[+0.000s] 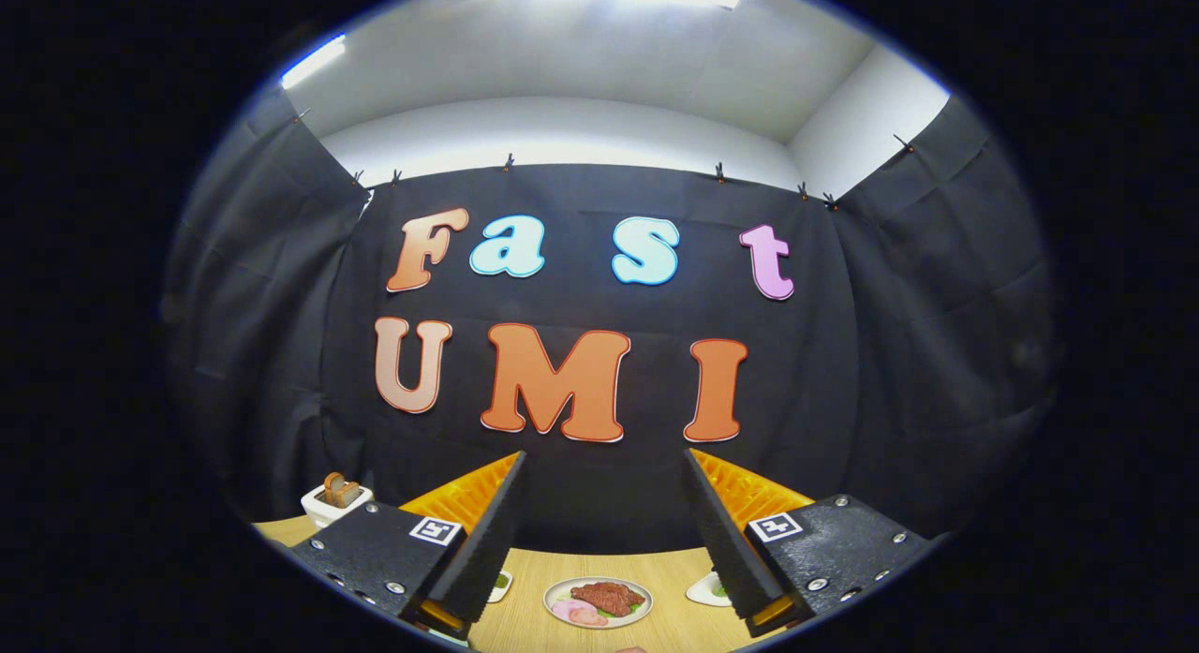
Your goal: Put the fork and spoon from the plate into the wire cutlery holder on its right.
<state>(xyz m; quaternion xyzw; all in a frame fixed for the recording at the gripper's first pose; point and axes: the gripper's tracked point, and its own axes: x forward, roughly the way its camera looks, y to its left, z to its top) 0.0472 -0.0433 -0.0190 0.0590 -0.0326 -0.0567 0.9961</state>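
Observation:
My gripper point(604, 461) is held high and level, facing the booth's back wall, with its fingers wide apart and nothing between them. Far below, between the fingers, a white plate point(598, 602) with pieces of meat and pink slices rests on the wooden table point(529, 615). I cannot make out a fork, a spoon or a wire holder from here.
Small white dishes point(704, 591) with green bits sit on either side of the plate, partly behind the fingers. A white toaster-like object point(336, 500) with brown slices stands at the table's far left, by the cloth wall.

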